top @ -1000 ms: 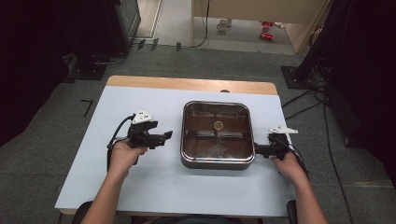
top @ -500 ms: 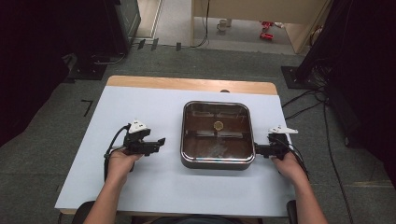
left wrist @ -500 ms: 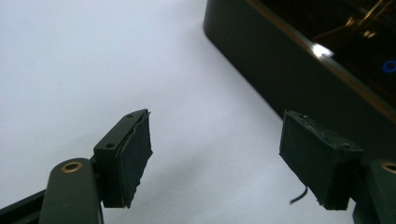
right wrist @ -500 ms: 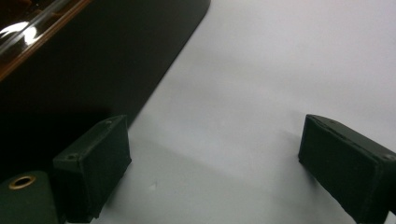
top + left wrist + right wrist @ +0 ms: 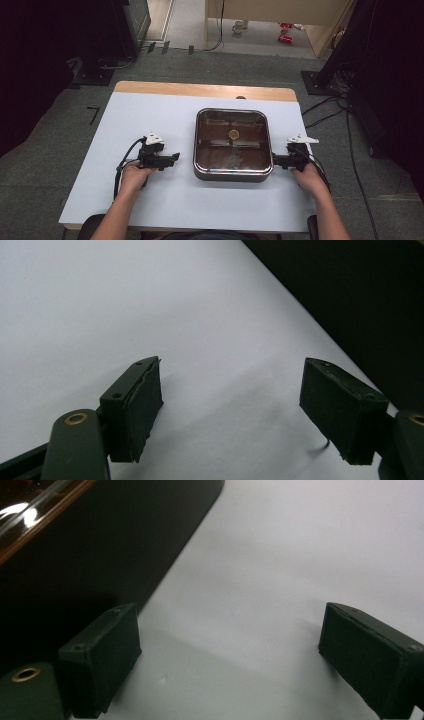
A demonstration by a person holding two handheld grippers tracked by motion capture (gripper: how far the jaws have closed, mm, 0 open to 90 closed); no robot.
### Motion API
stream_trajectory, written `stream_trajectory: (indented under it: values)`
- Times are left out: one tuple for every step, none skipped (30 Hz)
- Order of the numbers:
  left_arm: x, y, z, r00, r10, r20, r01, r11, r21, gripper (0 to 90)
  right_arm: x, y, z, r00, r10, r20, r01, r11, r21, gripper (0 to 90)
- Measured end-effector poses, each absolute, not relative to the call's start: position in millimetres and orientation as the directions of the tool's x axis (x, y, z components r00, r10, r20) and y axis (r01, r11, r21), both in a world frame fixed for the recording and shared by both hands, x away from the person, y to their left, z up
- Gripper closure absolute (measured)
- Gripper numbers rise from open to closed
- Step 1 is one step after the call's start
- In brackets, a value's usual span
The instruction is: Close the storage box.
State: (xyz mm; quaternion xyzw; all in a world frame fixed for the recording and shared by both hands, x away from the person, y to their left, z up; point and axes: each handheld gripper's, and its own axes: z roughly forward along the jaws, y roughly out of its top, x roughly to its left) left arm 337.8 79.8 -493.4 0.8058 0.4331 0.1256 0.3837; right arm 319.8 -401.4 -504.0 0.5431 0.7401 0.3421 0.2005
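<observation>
**Two hand-held grippers flanking a square pan on a white table**

Lower left of the high view: a bare forearm leads to the left gripper, a black body with a white three-cornered plate on top and a looping black cable. Its jaws stand wide apart with nothing between them, and the tips point toward the pan without touching it. In the left gripper view the left gripper shows blocky, matte pads with slightly ragged edges, low over the smooth white table; the pan's dark wall fills the upper right corner.

Lower right of the high view: the right gripper lies just beside the pan's right edge. In the right gripper view the right gripper is likewise wide and empty, the left-hand pad close to the pan's dark, rounded side.

Centre of the high view: the pan is square with rounded corners, a shiny metal rim and a glossy brown interior bearing a small round mark. Beyond it runs the table's bare wooden strip, then grey carpet.
</observation>
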Motion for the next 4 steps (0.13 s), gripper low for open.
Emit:
stream_trajectory:
  values:
    - [337.4, 79.8, -493.7, 0.6, 0.791, -0.122, 0.596, -0.339, 0.728, 24.5, 319.8, -401.3, -504.0, -0.329, 0.941, 0.076, 0.667, 0.174, 0.725, 9.1]
    - [337.2, 79.8, -493.9, 0.605, 0.788, -0.114, 0.59, -0.348, 0.728, 24.4, 319.8, -401.3, -504.0, -0.329, 0.941, 0.076, 0.667, 0.174, 0.725, 9.1]
    - [336.9, 79.4, -494.0, 0.608, 0.787, -0.108, 0.586, -0.353, 0.73, 24.3, 319.8, -401.3, -504.0, -0.329, 0.941, 0.076, 0.667, 0.174, 0.724, 9.1]
    - [336.9, 79.4, -494.0, 0.608, 0.787, -0.108, 0.586, -0.353, 0.73, 24.4, 319.8, -401.3, -504.0, -0.329, 0.941, 0.076, 0.667, 0.174, 0.725, 9.1]
